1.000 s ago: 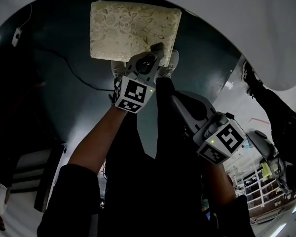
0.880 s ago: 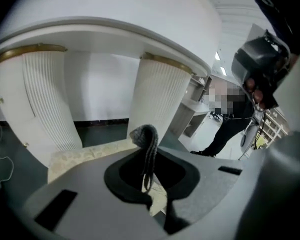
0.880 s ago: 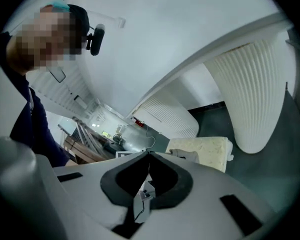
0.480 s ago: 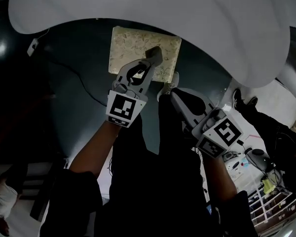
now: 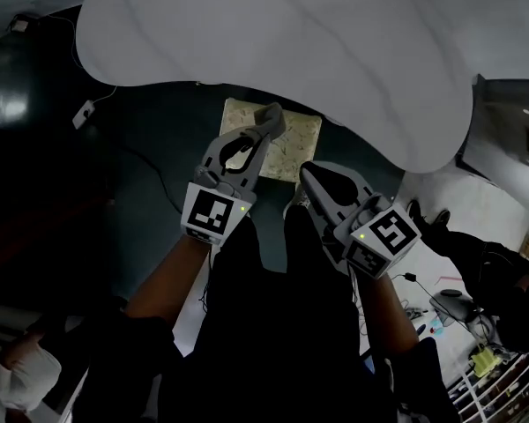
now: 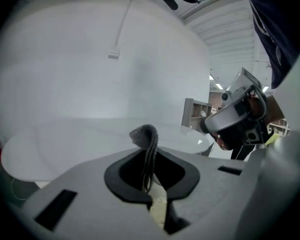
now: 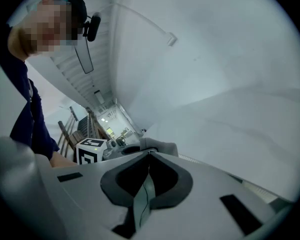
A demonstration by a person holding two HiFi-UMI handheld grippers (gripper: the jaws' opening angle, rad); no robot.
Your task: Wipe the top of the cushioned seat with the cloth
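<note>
Since wiping takes only one tool, the left gripper is clamping its fingers on the grey cloth, holding it over the cushioned seat standing half under the white counter; the right gripper is idling alongside, fingers together, empty.

The head view is dim. The dark glossy floor and the person's black clothing swallow detail, and one soft glare patch sits on the floor near the left edge. The broad white curved tabletop takes the most light and looks flat and washed out. The cream patterned cushioned seat below its edge is moderately lit. Lines bow strongly toward the borders.

Both gripper views are bright and evenly lit, with black vignetted corners. Small ceiling strip lights glow at the right of the left gripper view. There the grey ribbed cloth is fairly sharp, while the nearest foreground is soft.
</note>
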